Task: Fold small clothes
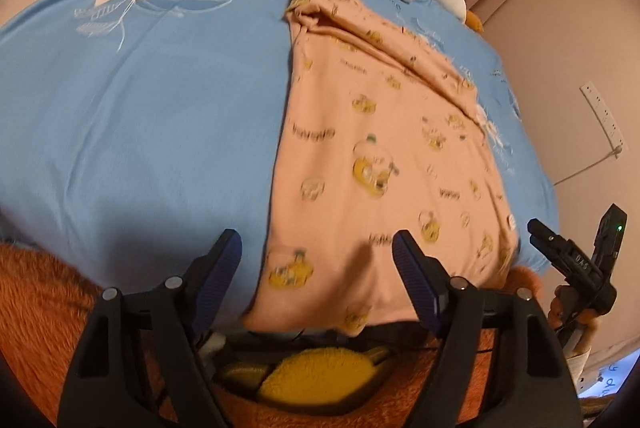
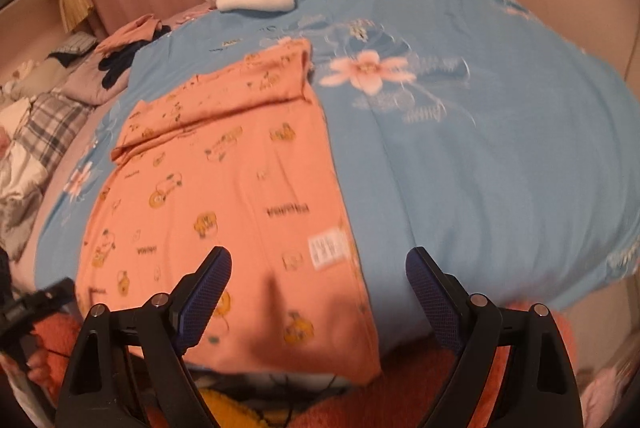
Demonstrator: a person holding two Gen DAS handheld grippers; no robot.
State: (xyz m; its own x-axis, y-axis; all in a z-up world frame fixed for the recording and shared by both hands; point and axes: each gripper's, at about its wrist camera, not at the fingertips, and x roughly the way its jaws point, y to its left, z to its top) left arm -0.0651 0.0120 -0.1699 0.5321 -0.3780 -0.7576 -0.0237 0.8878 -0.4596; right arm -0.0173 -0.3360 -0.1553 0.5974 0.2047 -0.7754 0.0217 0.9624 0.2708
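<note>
Both grippers' jaws gape empty above the pink garment (image 2: 224, 196), its white label (image 2: 329, 247) unreadable.

Each black gripper (image 1: 318, 252) (image 2: 319, 266) has ribbed blue pads, silver screws; person wears fuzzy orange sleeves (image 1: 36, 292)

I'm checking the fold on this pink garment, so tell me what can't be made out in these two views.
- Pink garment near hem: left wrist view, hidden behind the open left gripper.
- Printed words on it: both views, motion blur.
- White label: right wrist view, too blurred to read.
- Layers under the folded top: covered by the fabric itself.
- Open right gripper hides the near edge of the blue sheet.
</note>
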